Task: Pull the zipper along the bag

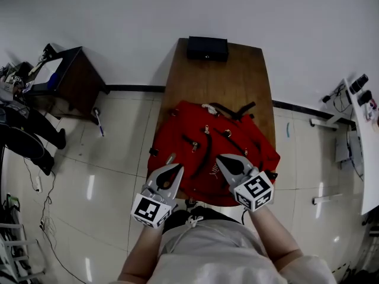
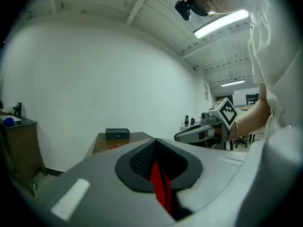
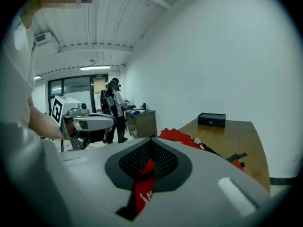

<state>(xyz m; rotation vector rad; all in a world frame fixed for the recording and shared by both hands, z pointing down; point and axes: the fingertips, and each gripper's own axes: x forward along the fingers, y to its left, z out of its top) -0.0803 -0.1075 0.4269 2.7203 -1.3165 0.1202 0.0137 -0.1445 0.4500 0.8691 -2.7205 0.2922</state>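
A red bag (image 1: 195,129) lies flat on the brown wooden table (image 1: 237,70), with black zipper lines (image 1: 207,149) and straps on its top. Both grippers hover over the bag's near edge, in front of the person's waist. My left gripper (image 1: 176,167) is shut with nothing in it, over the bag's near left corner. My right gripper (image 1: 220,157) is also shut and empty, over the near right part. In the left gripper view the jaws (image 2: 154,141) meet, and a red strip of bag shows through the slot behind them. The right gripper view shows the same (image 3: 150,140).
A black box (image 1: 207,48) stands at the table's far end by the wall. A dark side table (image 1: 65,78) and a person in black (image 1: 23,129) are at the left. A white desk (image 1: 367,152) stands at the right, on a tiled floor.
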